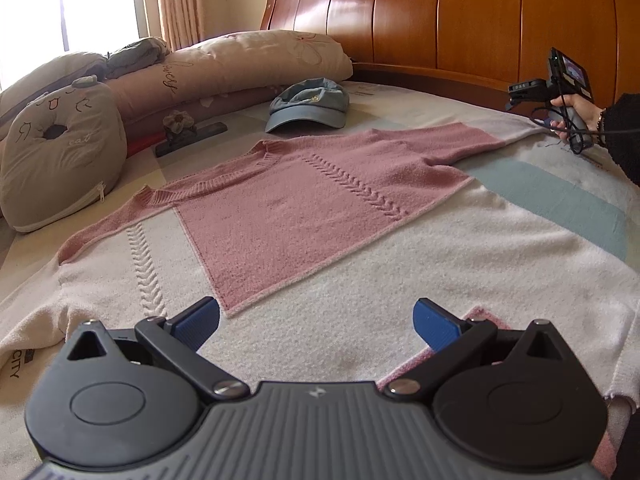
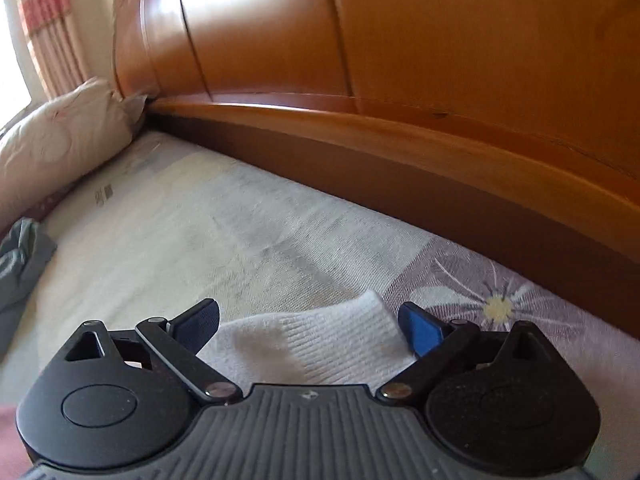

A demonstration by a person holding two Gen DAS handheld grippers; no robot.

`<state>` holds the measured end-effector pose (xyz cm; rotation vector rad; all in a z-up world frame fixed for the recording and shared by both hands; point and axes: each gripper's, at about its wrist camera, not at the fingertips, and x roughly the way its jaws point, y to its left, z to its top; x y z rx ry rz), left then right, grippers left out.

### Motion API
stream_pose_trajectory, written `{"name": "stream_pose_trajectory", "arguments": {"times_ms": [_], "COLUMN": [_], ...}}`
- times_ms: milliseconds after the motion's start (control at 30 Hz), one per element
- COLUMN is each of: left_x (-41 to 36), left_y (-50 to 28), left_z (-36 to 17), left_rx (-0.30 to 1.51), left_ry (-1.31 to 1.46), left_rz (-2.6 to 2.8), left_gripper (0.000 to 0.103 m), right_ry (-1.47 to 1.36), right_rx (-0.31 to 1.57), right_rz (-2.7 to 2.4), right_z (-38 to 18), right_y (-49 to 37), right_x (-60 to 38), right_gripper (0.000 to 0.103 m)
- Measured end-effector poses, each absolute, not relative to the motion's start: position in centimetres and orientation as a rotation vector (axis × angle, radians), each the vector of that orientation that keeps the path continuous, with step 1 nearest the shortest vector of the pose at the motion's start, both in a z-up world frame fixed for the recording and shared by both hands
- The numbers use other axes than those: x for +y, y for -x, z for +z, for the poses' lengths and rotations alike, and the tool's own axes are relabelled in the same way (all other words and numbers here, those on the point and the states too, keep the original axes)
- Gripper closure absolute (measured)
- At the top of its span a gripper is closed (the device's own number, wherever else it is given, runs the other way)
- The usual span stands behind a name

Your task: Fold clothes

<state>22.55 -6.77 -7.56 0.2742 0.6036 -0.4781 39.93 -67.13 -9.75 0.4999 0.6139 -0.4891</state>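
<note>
White cuff (image 2: 320, 340) lies between your spread right gripper (image 2: 310, 326) — pinch squarely; left gripper (image 1: 316, 326) hovers spread over the sweater (image 1: 304, 208).

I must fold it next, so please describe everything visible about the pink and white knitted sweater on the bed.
The pink and white knitted sweater lies flat, spread on the bed. It looks soft and fuzzy: pink upper body with ribbed neckline and cable braid, white lower part. One sleeve stretches towards the headboard, and its white ribbed cuff lies between the open right gripper's fingers. The open left gripper hovers over the white part.
</note>
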Motion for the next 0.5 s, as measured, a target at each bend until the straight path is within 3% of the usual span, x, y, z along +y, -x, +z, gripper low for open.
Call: {"name": "stream_pose_trajectory", "arguments": {"times_ms": [100, 300, 500], "left_x": [-6.5, -5.8, -4.1], "left_y": [-22.7, -22.5, -21.9], "left_z": [-7.4, -7.2, -7.9], "left_rx": [0.606, 0.613, 0.629], "left_ry": [-0.282, -0.286, -0.281], "left_rz": [-0.480, -0.502, -0.507], "left_gripper": [0.001, 0.001, 0.001], "right_ry": [-0.413, -0.235, -0.095], "right_rx": [0.601, 0.762, 0.787], "right_rz": [-0.461, -0.163, 0.120], "right_z": [-8.2, -5.5, -5.2], "right_y": [-39.1, -40.6, -40.5], "right_x": [-64.4, -54.7, -42.1], "right_gripper": [0.000, 0.000, 0.000]}}
